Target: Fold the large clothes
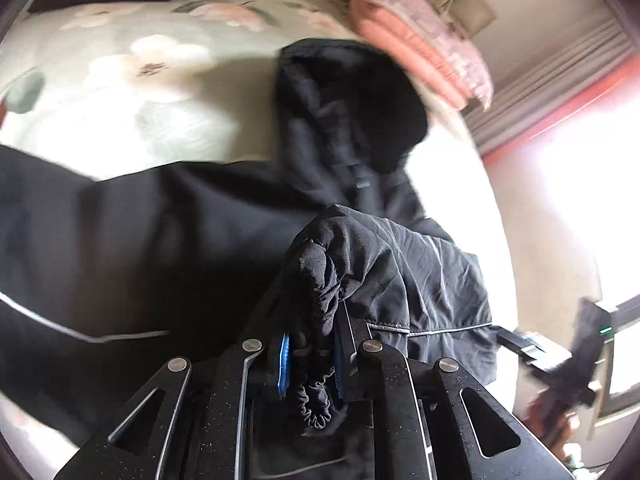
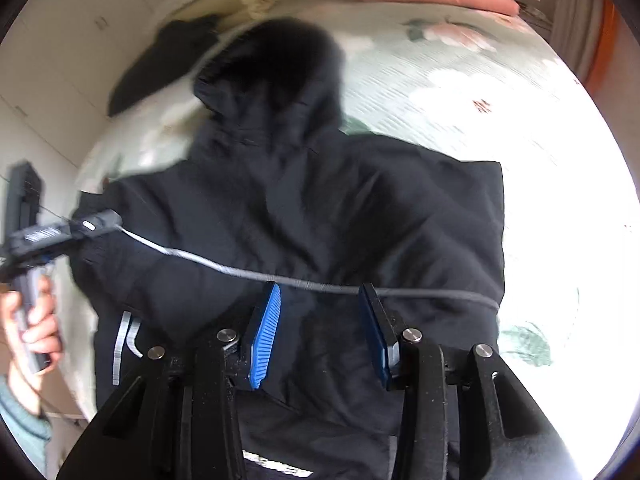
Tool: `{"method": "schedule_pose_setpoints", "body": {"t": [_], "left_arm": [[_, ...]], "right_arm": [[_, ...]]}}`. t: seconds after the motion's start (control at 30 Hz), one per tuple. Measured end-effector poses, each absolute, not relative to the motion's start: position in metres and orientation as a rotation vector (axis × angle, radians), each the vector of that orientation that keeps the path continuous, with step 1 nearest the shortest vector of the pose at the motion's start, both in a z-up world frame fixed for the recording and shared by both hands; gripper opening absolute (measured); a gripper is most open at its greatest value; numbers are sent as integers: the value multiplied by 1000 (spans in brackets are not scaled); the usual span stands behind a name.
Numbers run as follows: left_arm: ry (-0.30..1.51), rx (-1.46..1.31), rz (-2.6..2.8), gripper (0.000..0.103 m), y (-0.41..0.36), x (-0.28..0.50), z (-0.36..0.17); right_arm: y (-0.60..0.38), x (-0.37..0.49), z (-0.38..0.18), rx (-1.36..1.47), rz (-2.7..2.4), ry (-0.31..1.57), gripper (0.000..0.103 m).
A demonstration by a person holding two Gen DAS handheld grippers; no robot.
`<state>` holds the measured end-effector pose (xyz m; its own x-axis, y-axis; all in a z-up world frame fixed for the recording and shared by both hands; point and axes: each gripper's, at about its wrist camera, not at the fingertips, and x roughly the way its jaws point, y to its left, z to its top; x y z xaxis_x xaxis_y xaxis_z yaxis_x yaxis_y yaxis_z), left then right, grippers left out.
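**Black jacket spread on the floral bed**

The bed [image 2: 500,92] is covered by the black jacket [image 2: 320,208], hood toward the pink quilts [image 1: 420,52]. Its elastic cuff [image 1: 320,280] is pinched by the left gripper [image 1: 310,354]. Above the jacket, the right gripper [image 2: 320,332] is held wide apart.

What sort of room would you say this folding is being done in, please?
Most likely a bedroom: the black jacket lies on a bed with a floral bedspread, folded pink bedding is stacked at its far end, and curtains hang nearby.
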<state>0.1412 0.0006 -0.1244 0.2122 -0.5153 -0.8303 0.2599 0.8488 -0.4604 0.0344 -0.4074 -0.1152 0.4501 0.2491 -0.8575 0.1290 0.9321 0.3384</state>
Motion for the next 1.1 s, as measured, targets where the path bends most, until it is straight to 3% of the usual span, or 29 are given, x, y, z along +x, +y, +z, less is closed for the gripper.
{"method": "schedule_pose_setpoints", "body": {"t": [0.17, 0.33, 0.4, 0.67, 0.9, 1.1], "left_arm": [[1340, -155, -453, 27, 32, 143, -160], [1373, -175, -457, 43, 47, 141, -177], [1354, -194, -442, 61, 59, 141, -171], [1245, -217, -367, 61, 102, 141, -128], [1190, -127, -587, 61, 9, 123, -94], [1257, 195, -508, 61, -68, 99, -147]], "right_arm": [[-413, 37, -117, 327, 3, 1110, 50], [-422, 57, -169, 264, -110, 1236, 50], [-425, 61, -189, 273, -129, 1288, 47], [-413, 68, -197, 165, -163, 1312, 50], [-412, 53, -136, 297, -187, 1230, 51], [-406, 25, -138, 245, -235, 1277, 60]]}}
